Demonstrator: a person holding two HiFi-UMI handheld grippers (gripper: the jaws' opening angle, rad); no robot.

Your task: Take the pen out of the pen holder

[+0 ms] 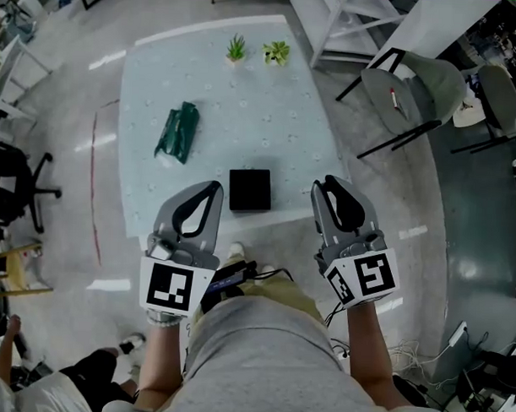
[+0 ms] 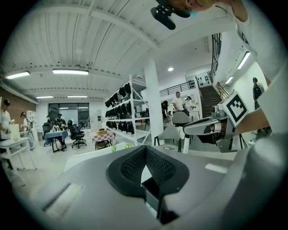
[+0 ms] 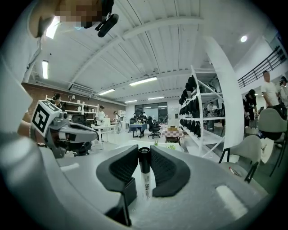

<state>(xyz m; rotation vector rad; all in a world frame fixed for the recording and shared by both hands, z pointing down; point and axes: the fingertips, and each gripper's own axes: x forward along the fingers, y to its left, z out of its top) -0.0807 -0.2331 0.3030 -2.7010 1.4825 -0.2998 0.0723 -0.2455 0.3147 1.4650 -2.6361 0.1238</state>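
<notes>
The right hand-held gripper (image 3: 144,150) is closed on the pen (image 3: 145,176). The black cap sits between the two pads, close to their tips, and the white body runs down from there toward the camera. The left hand-held gripper (image 2: 145,149) has its jaws together and nothing is between them. In the head view both are at the near edge of the desk (image 1: 269,117), one on each side of the black pen holder (image 1: 250,190). The holder stands on the desk and touches neither of them. The pen therefore seems to be already out of the holder.

The main danger is probably the grip itself. The pads hold the pen only at the cap end and near the tips, so a quick turn of the hand or a small loosening may let it swing or slide out. It would then drop on the desk, or past the near edge to the floor. If the cap is only pushed on, the body could also slip out of it. A careless lowering may knock the free end against the holder and push it.
</notes>
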